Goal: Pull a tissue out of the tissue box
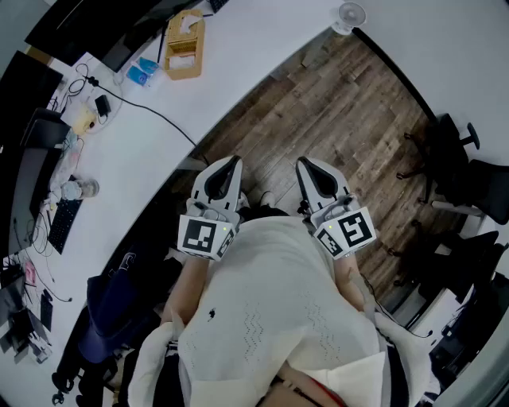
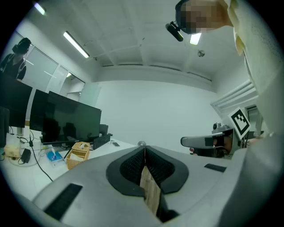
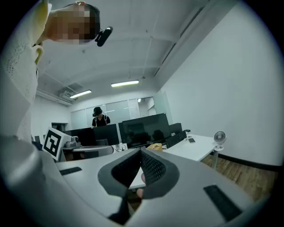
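Where my grippers hang: low centre of the head view, tucked against my chest and over the wooden floor [image 1: 342,103], well short of the counter [image 1: 238,48].
Left gripper [image 1: 232,164]: its own view has the jaws pressed together at the tips [image 2: 144,150], with nothing between them.
Right gripper [image 1: 305,164]: likewise closed tip to tip [image 3: 141,151] and empty.
Tissue box [image 1: 184,44]: far off at the upper left of the head view, on the counter, its long axis running roughly up and down the frame; a white tissue [image 1: 189,25] seems to show at its far end.
Bearing: ahead and to the left; the box sits left of my left jaws [image 2: 79,154].
Nearer side: I judge the left gripper, though both are well apart from the box.
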